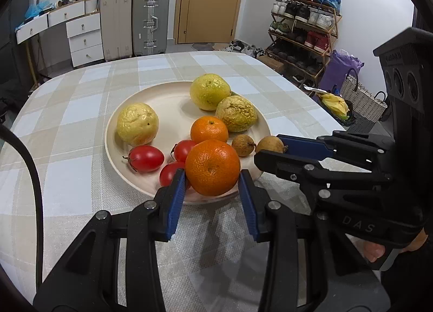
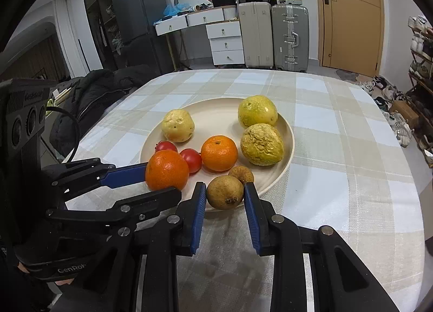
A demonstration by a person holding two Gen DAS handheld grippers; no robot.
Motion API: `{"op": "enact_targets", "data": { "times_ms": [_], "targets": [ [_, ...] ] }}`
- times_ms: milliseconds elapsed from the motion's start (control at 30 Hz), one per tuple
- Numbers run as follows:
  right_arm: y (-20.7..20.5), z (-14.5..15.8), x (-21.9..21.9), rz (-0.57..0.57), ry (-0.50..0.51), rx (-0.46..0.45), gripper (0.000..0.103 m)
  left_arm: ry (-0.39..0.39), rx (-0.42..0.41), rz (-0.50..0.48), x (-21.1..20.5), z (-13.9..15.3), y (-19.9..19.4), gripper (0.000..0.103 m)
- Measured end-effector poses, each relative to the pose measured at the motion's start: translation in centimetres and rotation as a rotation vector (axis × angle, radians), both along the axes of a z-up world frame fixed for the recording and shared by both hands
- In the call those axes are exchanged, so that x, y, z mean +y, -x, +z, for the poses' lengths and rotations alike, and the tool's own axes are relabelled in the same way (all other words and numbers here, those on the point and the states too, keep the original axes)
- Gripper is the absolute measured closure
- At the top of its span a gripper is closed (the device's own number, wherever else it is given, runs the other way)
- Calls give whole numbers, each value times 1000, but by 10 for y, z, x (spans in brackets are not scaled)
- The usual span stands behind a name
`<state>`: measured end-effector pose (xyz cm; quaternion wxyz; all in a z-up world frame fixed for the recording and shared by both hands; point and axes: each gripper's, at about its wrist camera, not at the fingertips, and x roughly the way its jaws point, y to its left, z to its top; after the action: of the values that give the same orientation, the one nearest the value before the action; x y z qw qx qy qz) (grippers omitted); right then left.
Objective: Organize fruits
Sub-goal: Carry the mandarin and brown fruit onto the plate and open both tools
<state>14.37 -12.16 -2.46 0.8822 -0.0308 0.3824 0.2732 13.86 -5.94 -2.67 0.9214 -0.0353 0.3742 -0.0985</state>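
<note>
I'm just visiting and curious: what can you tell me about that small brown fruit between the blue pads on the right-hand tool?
The small brown fruit is round, tan and rough-skinned, with a dark dried stem end facing the camera. It sits at the near rim of the cream plate, between the right gripper jaws, whose blue pads press both sides. A second, similar fruit lies just behind it.

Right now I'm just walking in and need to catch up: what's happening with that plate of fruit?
A person is working two handheld grippers over a cream plate on the checked tablecloth. The left gripper is closed on an orange at the plate's near edge. The right gripper is closed on a small brown fruit beside it. Another orange, three tomatoes, three yellow fruits and a second brown fruit lie on the plate.
</note>
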Motion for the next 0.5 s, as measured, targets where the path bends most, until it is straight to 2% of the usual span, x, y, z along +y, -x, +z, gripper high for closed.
{"op": "enact_targets", "data": {
  "times_ms": [367, 500],
  "targets": [
    [-8, -6, 1, -14, -8, 8, 73, -68, -28, 22, -4, -4, -4, 66],
    [-9, -6, 1, -15, -6, 7, 73, -62, -27, 23, -2, -4, -5, 66]
  ]
}}
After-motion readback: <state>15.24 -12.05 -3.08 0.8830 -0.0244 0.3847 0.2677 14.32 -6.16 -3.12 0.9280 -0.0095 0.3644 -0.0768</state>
